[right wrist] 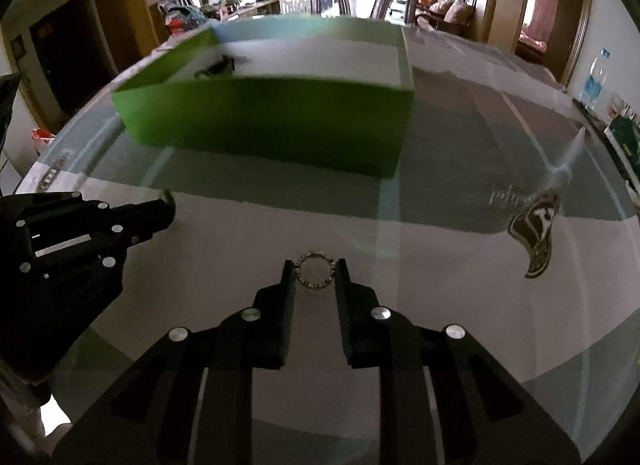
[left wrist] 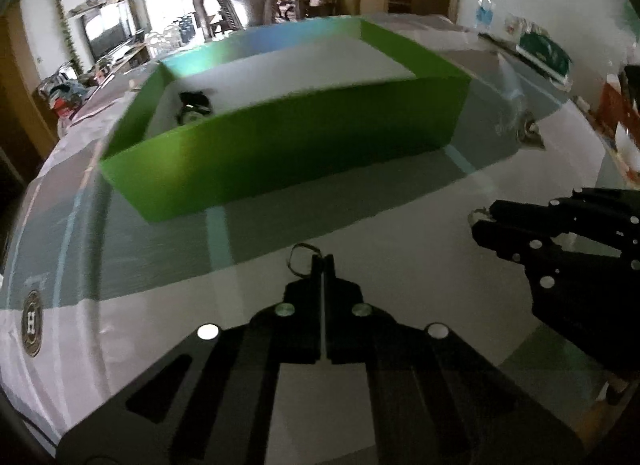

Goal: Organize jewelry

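Two tongs near the green box (left wrist: 280,153): left tongs (left wrist: 322,261) pinch a thin ring (left wrist: 298,261); right tongs (right wrist: 315,271) grip a beaded ring (right wrist: 315,269).

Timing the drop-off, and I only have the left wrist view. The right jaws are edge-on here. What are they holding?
Observer: A beaded ring, sitting between the fingers of the right gripper and touching both.
Operator: How are the jaws set?
Observer: Partly closed, with a gap just as wide as the ring. The ring's open face is turned toward the camera.
Operator: Path to the box?
Observer: The green box stands ahead of that gripper, slightly to its left. Only the tablecloth shows between them.
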The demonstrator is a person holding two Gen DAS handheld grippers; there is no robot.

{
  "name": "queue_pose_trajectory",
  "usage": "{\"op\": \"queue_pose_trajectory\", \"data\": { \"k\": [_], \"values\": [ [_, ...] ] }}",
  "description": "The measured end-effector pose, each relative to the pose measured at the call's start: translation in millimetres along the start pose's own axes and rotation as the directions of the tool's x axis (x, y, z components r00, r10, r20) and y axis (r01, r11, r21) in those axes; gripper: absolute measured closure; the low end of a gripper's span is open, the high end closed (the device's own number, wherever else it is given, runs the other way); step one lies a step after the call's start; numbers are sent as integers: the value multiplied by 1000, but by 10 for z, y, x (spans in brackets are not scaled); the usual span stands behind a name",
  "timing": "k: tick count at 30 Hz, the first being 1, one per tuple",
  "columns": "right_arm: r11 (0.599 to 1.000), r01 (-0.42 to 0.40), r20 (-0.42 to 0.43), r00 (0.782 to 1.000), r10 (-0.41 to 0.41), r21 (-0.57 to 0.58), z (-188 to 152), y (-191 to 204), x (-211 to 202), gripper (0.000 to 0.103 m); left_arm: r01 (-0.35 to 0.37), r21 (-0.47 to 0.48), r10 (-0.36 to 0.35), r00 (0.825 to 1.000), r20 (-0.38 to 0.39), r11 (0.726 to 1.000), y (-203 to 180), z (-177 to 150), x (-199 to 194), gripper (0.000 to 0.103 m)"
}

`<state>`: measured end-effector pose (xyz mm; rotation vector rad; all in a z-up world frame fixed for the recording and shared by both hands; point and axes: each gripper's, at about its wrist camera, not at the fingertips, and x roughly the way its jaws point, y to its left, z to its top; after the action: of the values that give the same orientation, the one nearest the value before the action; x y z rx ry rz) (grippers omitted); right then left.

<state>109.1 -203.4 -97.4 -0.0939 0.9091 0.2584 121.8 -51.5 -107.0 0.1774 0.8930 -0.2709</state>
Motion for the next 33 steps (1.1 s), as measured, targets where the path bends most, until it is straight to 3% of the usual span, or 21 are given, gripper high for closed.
{"op": "queue_pose_trajectory", "data": {
  "k": [4,7,8,10,12,16,23,26,27,28,33],
  "values": [
    [1000,-2,63,998,3,-25,106,67,-227,83,5,-33,-4,1000,28,999,165,39,-151,101],
    [1000,2,60,998,-1,-16,120,43,-227,83,22,-58,-21,1000,15,998,274,20,-153,98],
    [1000,1,52,999,-1,-9,115,33,-200,83,18,-61,-17,1000,9,998,299,-2,-133,95],
    [1000,-2,22,1000,2,12,84,7,-100,83,7,-51,-7,1000,-6,999,286,-48,-76,76],
    [1000,-10,0,1000,10,28,23,-13,-16,83,9,-32,-9,1000,-7,999,241,-91,-41,65],
    [998,-29,-16,999,29,50,-74,-42,54,83,-5,5,5,1000,-5,1000,166,-145,4,57],
    [998,-37,-19,999,38,51,-89,-6,92,83,4,-40,-5,1000,-21,999,252,-99,155,60],
    [998,-40,-20,999,41,47,-95,16,102,83,1,-39,-2,1000,-13,999,227,-72,176,76],
    [998,-40,-20,999,41,45,-96,25,103,83,5,-41,-5,1000,-14,999,224,-64,178,90],
    [998,-40,-21,999,41,42,-99,29,103,83,11,-44,-11,1000,-14,999,228,-68,178,96],
    [999,-38,-19,999,39,37,-93,53,95,83,-27,-18,27,1000,11,999,210,-86,127,97]
  ]
}}
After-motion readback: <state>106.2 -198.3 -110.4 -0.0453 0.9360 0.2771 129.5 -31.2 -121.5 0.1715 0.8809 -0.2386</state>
